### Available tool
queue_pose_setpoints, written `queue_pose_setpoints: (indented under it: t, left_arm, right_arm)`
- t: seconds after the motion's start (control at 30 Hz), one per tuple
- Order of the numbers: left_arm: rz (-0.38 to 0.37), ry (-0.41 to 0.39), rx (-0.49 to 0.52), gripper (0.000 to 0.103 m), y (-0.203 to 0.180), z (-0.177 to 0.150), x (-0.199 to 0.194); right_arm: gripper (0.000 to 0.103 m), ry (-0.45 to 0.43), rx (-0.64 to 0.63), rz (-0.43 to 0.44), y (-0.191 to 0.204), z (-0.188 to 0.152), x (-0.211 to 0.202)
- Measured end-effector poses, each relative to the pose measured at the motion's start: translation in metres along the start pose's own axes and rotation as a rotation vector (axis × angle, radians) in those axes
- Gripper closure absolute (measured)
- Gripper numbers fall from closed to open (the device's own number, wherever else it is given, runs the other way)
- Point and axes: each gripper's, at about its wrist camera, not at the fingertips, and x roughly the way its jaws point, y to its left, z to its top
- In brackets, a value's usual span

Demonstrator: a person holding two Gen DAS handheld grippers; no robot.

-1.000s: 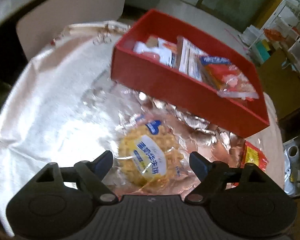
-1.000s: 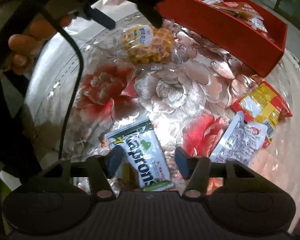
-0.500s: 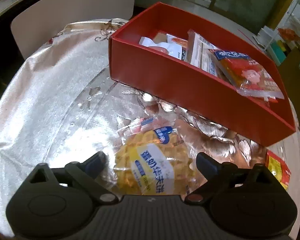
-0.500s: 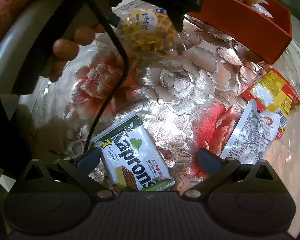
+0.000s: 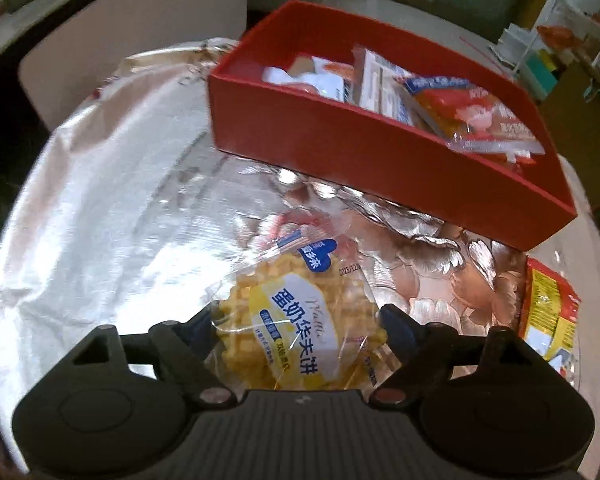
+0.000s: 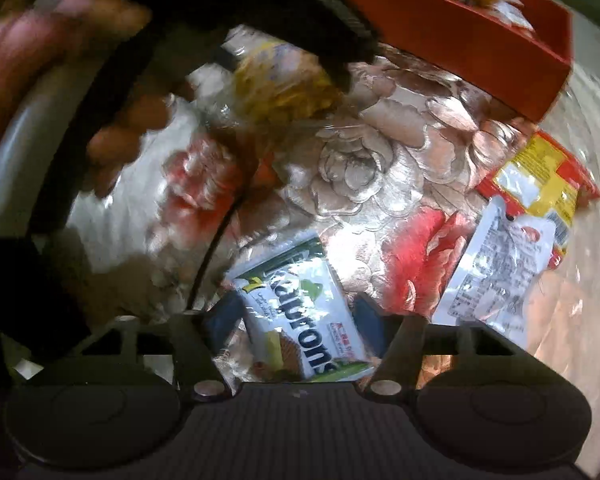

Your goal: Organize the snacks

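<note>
Now both grippers are closing at once. On the left, the left gripper point(image 5: 298, 322) has the waffle pack point(image 5: 300, 332) between its jaws, pads at the wrapper's edges; whether they press yet, I cannot tell. Best to squeeze gently, since that waffle should crumble easily, then lift clear over the wall of the red box point(image 5: 380, 152). To the right, the right gripper point(image 6: 296, 320) closes round the green wafer pack point(image 6: 300, 320). Two more packets point(image 6: 512, 248) wait on the shiny flowered tablecloth point(image 6: 360, 152); shelves stand behind.
</note>
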Motion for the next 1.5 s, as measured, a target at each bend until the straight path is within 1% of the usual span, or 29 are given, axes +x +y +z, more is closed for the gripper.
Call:
queue_pose_setpoints:
  t: [0.03, 0.1, 0.2, 0.23, 0.3, 0.33, 0.37, 0.4, 0.43, 0.47, 0.5, 0.53, 0.6, 0.67, 0.73, 0.8, 0.87, 1.0, 1.07, 1.1, 1.17, 1.2, 1.23, 1.27, 1.3, 1.33, 1.4, 1.5]
  left_arm:
    - [-0.002, -0.010, -0.001, 0.026, 0.004, -0.001, -0.006]
    - [-0.009, -0.023, -0.011, 0.026, 0.009, -0.003, -0.016]
    - [-0.047, -0.039, -0.054, 0.026, 0.024, -0.004, -0.031]
    - [-0.050, -0.040, -0.061, 0.026, 0.027, -0.006, -0.034]
    - [-0.049, -0.036, -0.063, 0.026, 0.031, -0.007, -0.035]
    - [-0.046, -0.028, -0.065, 0.026, 0.034, -0.010, -0.035]
    - [-0.047, -0.021, -0.071, 0.026, 0.035, -0.012, -0.035]
    - [-0.055, -0.012, -0.076, 0.026, 0.037, -0.014, -0.036]
    - [-0.067, -0.006, -0.077, 0.026, 0.039, -0.016, -0.037]
    - [-0.075, -0.006, -0.077, 0.026, 0.040, -0.018, -0.039]
    - [-0.081, -0.011, -0.077, 0.026, 0.042, -0.019, -0.042]
    - [-0.083, -0.016, -0.076, 0.026, 0.044, -0.020, -0.044]
    - [-0.087, -0.015, -0.076, 0.026, 0.046, -0.023, -0.048]
    - [-0.091, -0.007, -0.074, 0.026, 0.047, -0.024, -0.048]
    - [-0.092, 0.002, -0.061, 0.026, 0.045, -0.027, -0.047]
    - [-0.093, 0.008, -0.045, 0.026, 0.044, -0.029, -0.045]
    - [-0.090, 0.019, -0.027, 0.026, 0.042, -0.033, -0.044]
    - [-0.075, 0.031, 0.015, 0.026, 0.040, -0.041, -0.041]
    - [-0.056, 0.026, 0.035, 0.026, 0.040, -0.043, -0.040]
    - [-0.044, 0.022, 0.047, 0.026, 0.039, -0.044, -0.040]
    - [-0.034, 0.012, 0.062, 0.026, 0.038, -0.045, -0.042]
    - [-0.030, 0.002, 0.072, 0.026, 0.036, -0.045, -0.044]
    - [-0.026, -0.008, 0.083, 0.026, 0.035, -0.046, -0.045]
    - [-0.020, -0.017, 0.093, 0.026, 0.034, -0.046, -0.047]
    - [-0.015, -0.024, 0.102, 0.026, 0.032, -0.046, -0.048]
    - [-0.009, -0.031, 0.111, 0.026, 0.031, -0.047, -0.049]
    - [-0.004, -0.039, 0.123, 0.026, 0.029, -0.046, -0.050]
    - [-0.004, -0.056, 0.145, 0.026, 0.024, -0.046, -0.053]
  right_arm:
    - [0.040, -0.005, 0.004, -0.003, 0.001, -0.001, -0.002]
    - [0.046, -0.014, 0.010, -0.009, 0.002, -0.003, -0.005]
    - [0.064, -0.028, 0.056, 0.016, -0.002, -0.005, -0.012]
    - [0.067, -0.033, 0.066, 0.018, -0.002, -0.006, -0.013]
    - [0.067, -0.030, 0.067, 0.003, 0.000, -0.005, -0.011]
    - [0.062, -0.030, 0.073, 0.006, -0.001, -0.005, -0.010]
    - [0.056, -0.024, 0.080, 0.016, -0.002, -0.005, -0.010]
    - [0.053, -0.026, 0.080, 0.022, -0.002, -0.004, -0.008]
    - [0.049, -0.032, 0.071, 0.022, 0.000, -0.004, -0.009]
    - [0.043, -0.029, 0.054, 0.024, 0.003, -0.005, -0.010]
    - [0.040, -0.025, 0.031, 0.032, 0.007, -0.006, -0.010]
    - [0.030, -0.021, 0.002, 0.040, 0.015, -0.007, -0.010]
    - [0.026, 0.003, -0.057, 0.040, 0.026, -0.009, -0.003]
    - [0.026, 0.035, -0.084, 0.004, 0.030, -0.010, 0.009]
    - [0.022, 0.030, -0.102, 0.005, 0.031, -0.008, 0.011]
    - [0.021, 0.026, -0.109, -0.029, 0.034, -0.005, 0.014]
    - [0.000, 0.059, -0.117, -0.016, 0.037, -0.005, 0.022]
    - [0.000, 0.053, -0.173, -0.072, 0.049, -0.011, 0.027]
    - [0.000, 0.049, -0.216, -0.094, 0.055, -0.014, 0.028]
    - [0.000, 0.047, -0.229, -0.100, 0.056, -0.015, 0.029]
    - [0.000, 0.041, -0.215, -0.096, 0.056, -0.016, 0.027]
    - [0.001, 0.037, -0.193, -0.092, 0.054, -0.014, 0.025]
    - [0.008, 0.030, -0.174, -0.098, 0.050, -0.014, 0.019]
    - [0.020, 0.022, -0.161, -0.116, 0.047, -0.013, 0.016]
    - [0.026, 0.015, -0.141, -0.132, 0.043, -0.011, 0.012]
    - [0.036, 0.006, -0.114, -0.135, 0.038, -0.010, 0.009]
    - [0.038, -0.004, -0.070, -0.112, 0.030, -0.009, 0.005]
    - [0.038, -0.017, -0.075, -0.148, 0.029, -0.008, 0.001]
